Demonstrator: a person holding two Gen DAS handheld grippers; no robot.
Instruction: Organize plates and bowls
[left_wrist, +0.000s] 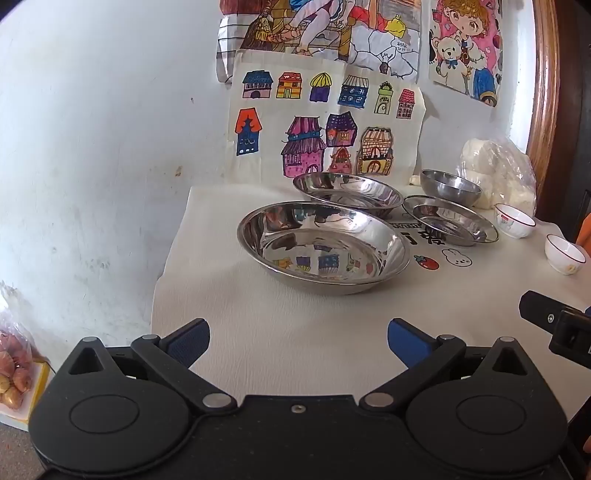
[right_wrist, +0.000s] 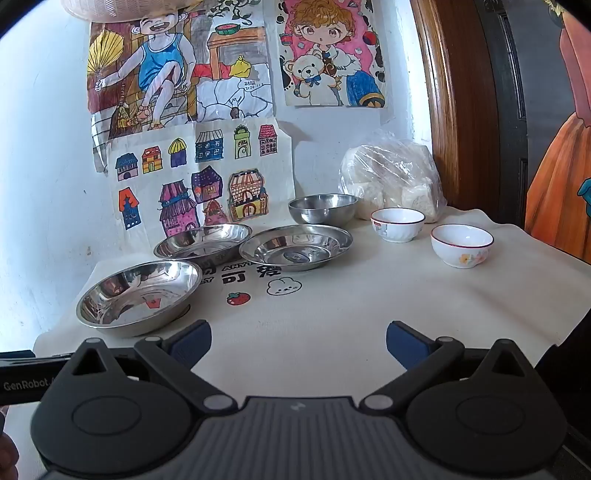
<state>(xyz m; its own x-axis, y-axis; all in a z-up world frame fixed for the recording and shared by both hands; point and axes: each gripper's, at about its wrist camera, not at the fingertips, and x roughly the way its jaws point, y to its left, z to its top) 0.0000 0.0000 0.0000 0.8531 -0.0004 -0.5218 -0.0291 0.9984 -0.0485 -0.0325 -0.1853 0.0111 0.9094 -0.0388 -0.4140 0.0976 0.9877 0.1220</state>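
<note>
Both the left tongs (left_wrist: 298, 341) and right tongs (right_wrist: 298, 341) stood wide apart, empty. Beyond them, three shiny steel plates (right_wrist: 138, 295), a steel bowl (right_wrist: 322, 208) and two white bowls (right_wrist: 461, 245) sat on the cloth-covered worktop (right_wrist: 332, 325), below children's drawings (right_wrist: 184, 177) on the white wall.

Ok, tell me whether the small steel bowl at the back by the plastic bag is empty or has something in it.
Empty, as far as shows: the small steel bowl sits upright and only bare metal shows inside. Its very bottom is hidden behind the near rim.
</note>
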